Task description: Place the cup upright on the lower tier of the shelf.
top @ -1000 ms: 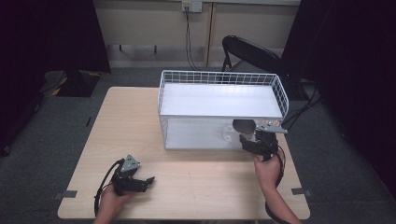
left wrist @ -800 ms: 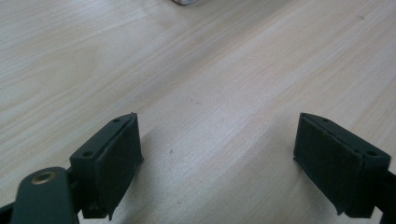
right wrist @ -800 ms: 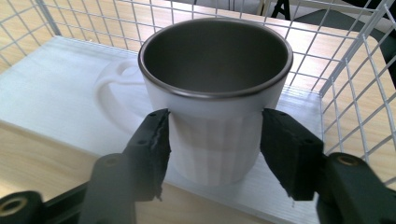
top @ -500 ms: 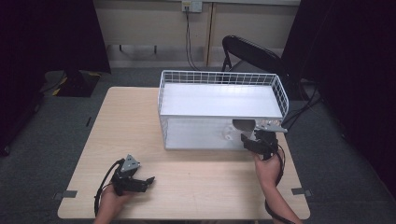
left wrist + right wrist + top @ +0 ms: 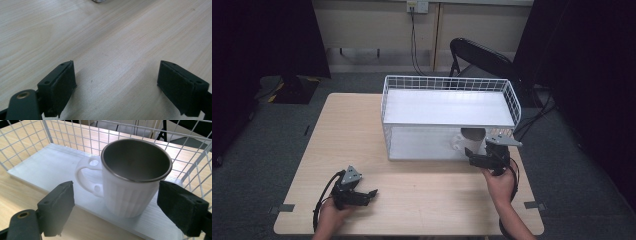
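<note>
The pale wooden worktop (image 5: 422, 195) lies beneath both grippers. Just ahead of the right gripper (image 5: 476, 159) stands a white wire-mesh rack with two white shelves (image 5: 447, 107). On its lower shelf, directly between that gripper's wide-open jaws but touching neither, stands upright a white ribbed mug with a steel-grey inside (image 5: 130, 180), handle toward the left jaw. The left gripper (image 5: 368, 195) gapes wide over bare wood, holding nothing.
</note>
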